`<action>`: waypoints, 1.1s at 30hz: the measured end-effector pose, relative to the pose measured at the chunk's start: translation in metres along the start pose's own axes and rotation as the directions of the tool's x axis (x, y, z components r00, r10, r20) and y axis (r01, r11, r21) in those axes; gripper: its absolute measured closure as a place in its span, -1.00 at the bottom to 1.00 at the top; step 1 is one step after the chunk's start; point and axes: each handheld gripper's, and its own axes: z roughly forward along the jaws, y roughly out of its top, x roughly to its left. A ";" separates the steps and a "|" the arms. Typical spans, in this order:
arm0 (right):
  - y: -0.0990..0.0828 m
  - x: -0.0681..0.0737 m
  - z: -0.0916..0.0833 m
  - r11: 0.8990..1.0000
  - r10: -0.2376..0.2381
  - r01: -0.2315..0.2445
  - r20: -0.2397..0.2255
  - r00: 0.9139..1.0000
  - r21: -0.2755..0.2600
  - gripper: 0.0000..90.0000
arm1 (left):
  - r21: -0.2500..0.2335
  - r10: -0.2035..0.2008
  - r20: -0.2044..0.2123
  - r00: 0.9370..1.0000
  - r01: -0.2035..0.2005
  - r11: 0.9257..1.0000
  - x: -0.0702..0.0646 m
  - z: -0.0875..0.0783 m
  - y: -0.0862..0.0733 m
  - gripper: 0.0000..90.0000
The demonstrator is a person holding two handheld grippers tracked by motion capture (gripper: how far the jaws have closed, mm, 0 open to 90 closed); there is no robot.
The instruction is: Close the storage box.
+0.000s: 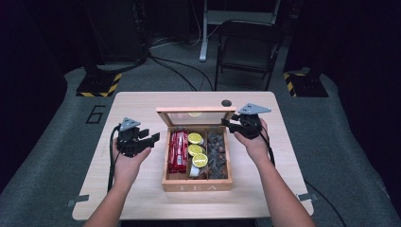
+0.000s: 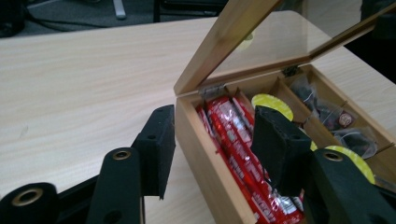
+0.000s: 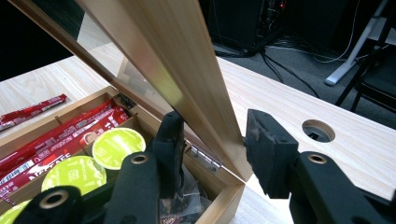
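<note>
A wooden tea box [image 1: 196, 185] stands open at the table's middle, its glass-paned lid [image 1: 196, 117] raised at the back. Inside lie red sachets [image 1: 178, 151] on the left, yellow-green capsules [image 1: 196, 150] in the middle and dark tea bags [image 1: 216, 153] on the right. My left gripper [image 1: 150, 138] is open beside the box's left wall. In the left gripper view this gripper [image 2: 215, 144] straddles that wall, one jaw over the sachets [image 2: 233, 135]. My right gripper [image 3: 217, 151] is open, with the lid's right edge [image 3: 205, 93] between its jaws.
A round cable hole [image 1: 226, 102] lies in the table behind the box. A folding chair [image 1: 248, 47] and floor cables sit beyond the far edge. Bare tabletop [image 1: 137, 189] extends left, right and in front of the box.
</note>
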 end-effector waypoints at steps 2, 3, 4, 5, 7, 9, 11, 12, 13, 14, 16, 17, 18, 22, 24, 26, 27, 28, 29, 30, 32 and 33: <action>0.000 0.000 0.000 1.000 -0.002 0.002 0.000 1.000 0.000 0.28 | -0.008 0.011 0.008 1.000 -0.011 1.000 -0.003 -0.001 0.006 0.12; 0.000 0.000 0.000 1.000 -0.002 0.002 0.000 1.000 0.001 0.28 | -0.014 0.013 0.010 1.000 -0.013 1.000 -0.004 -0.002 0.010 0.12; 0.000 0.000 0.000 1.000 -0.003 0.003 0.000 1.000 0.001 0.28 | -0.017 0.021 0.011 1.000 -0.021 1.000 -0.006 -0.003 0.013 0.12; 0.000 0.000 0.000 1.000 -0.003 0.003 0.000 1.000 0.000 0.28 | -0.023 0.026 0.015 1.000 -0.026 0.999 -0.008 -0.003 0.016 0.12; 0.000 0.000 0.000 1.000 -0.005 0.005 -0.003 1.000 -0.001 0.28 | -0.038 0.037 0.019 0.999 -0.036 0.999 -0.012 -0.005 0.022 0.12; 0.000 0.000 0.000 1.000 -0.006 0.006 -0.002 1.000 -0.001 0.28 | -0.048 0.050 0.021 0.999 -0.049 0.998 -0.016 -0.005 0.028 0.12; 0.000 0.000 0.000 1.000 -0.006 0.006 -0.003 1.000 -0.001 0.28 | -0.050 0.066 0.019 0.998 -0.065 0.997 -0.020 -0.005 0.033 0.11; 0.000 0.000 0.000 1.000 -0.006 0.006 -0.004 1.000 0.000 0.28 | -0.054 0.074 0.018 0.997 -0.073 0.996 -0.022 -0.005 0.036 0.11; 0.000 0.000 0.000 1.000 -0.005 0.005 -0.004 1.000 0.000 0.27 | -0.060 0.085 0.011 0.996 -0.084 0.995 -0.024 -0.006 0.039 0.10; 0.000 0.000 0.000 1.000 -0.004 0.004 -0.005 1.000 0.000 0.27 | -0.063 0.095 0.009 0.995 -0.094 0.994 -0.025 -0.006 0.042 0.10; -0.001 0.000 0.000 1.000 -0.006 0.006 -0.008 1.000 0.001 0.27 | -0.066 0.101 0.008 0.995 -0.100 0.993 -0.026 -0.006 0.045 0.09; -0.001 0.000 0.000 1.000 -0.005 0.005 -0.008 1.000 0.001 0.27 | -0.071 0.104 -0.002 0.995 -0.104 0.992 -0.027 -0.005 0.047 0.09; -0.001 0.000 -0.001 1.000 -0.005 0.005 -0.009 1.000 0.002 0.27 | -0.068 0.109 0.001 0.994 -0.109 0.992 -0.027 -0.005 0.048 0.11; -0.002 0.000 -0.001 1.000 -0.003 0.003 -0.012 1.000 0.008 0.26 | -0.079 0.105 0.015 0.994 -0.103 0.991 -0.027 -0.005 0.050 0.19; -0.002 0.000 -0.001 1.000 -0.002 0.002 -0.014 1.000 0.009 0.26 | -0.085 0.106 0.017 0.994 -0.105 0.991 -0.027 -0.005 0.051 0.24; -0.002 0.001 -0.001 1.000 -0.002 0.002 -0.011 1.000 0.007 0.26 | -0.080 0.117 0.018 0.993 -0.115 0.990 -0.028 -0.006 0.052 0.29; -0.002 0.001 -0.001 1.000 -0.001 0.001 -0.010 1.000 0.006 0.26 | -0.078 0.123 0.010 0.992 -0.122 0.989 -0.029 -0.006 0.052 0.31; -0.002 0.001 -0.001 1.000 0.001 0.000 -0.009 1.000 0.005 0.26 | -0.080 0.131 0.007 0.991 -0.130 0.988 -0.029 -0.007 0.052 0.34; -0.002 0.001 -0.001 1.000 -0.005 0.005 -0.010 1.000 0.003 0.25 | -0.078 0.132 0.008 0.991 -0.131 0.988 -0.029 -0.007 0.052 0.34; -0.003 0.001 -0.001 1.000 -0.002 0.002 -0.010 1.000 0.003 0.25 | -0.075 0.133 0.012 0.991 -0.132 0.988 -0.029 -0.007 0.051 0.34; -0.003 0.001 -0.002 1.000 0.001 -0.001 -0.011 1.000 0.006 0.25 | -0.074 0.131 0.017 0.991 -0.129 0.989 -0.028 -0.008 0.051 0.34; -0.003 0.001 -0.002 1.000 0.006 -0.006 -0.011 1.000 0.008 0.25 | -0.073 0.132 0.017 0.991 -0.130 0.989 -0.028 -0.008 0.051 0.34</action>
